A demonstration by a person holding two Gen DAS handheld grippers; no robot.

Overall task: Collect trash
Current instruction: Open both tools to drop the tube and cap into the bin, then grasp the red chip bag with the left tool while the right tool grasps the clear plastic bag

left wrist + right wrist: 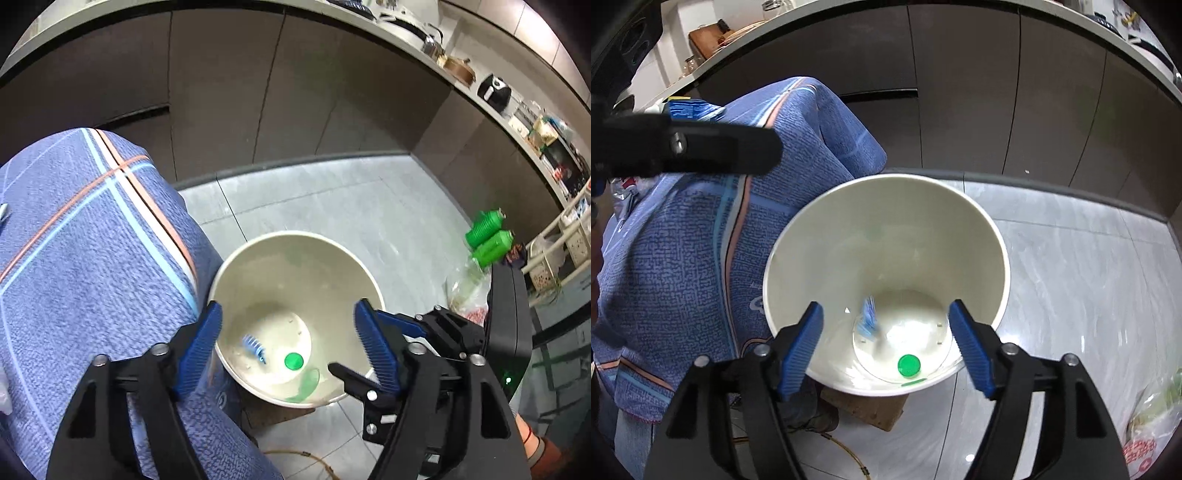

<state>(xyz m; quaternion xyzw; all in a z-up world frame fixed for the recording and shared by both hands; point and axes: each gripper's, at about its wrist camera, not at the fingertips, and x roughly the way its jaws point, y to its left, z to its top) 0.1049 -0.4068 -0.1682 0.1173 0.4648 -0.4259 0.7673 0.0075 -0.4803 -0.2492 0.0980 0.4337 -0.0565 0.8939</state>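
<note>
On the grey tiled floor (1071, 258), both tongs (288, 332) (886, 332) tilt downward over the white bin (886, 192), wide open, empty.

bin (886, 229) at frame centre on the floor (1089, 258), touching the draped cloth (683, 258) on its left. cap (909, 366) on the bin bottom, lower right; wrapper (868, 319) up-left of it. cabinets (960, 92) behind. two bottles (487, 238) right of the bin in left wrist view.

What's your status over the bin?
Left gripper and right gripper open, empty. Bin holds green cap and blurred blue scrap. Nothing blocking.
</note>
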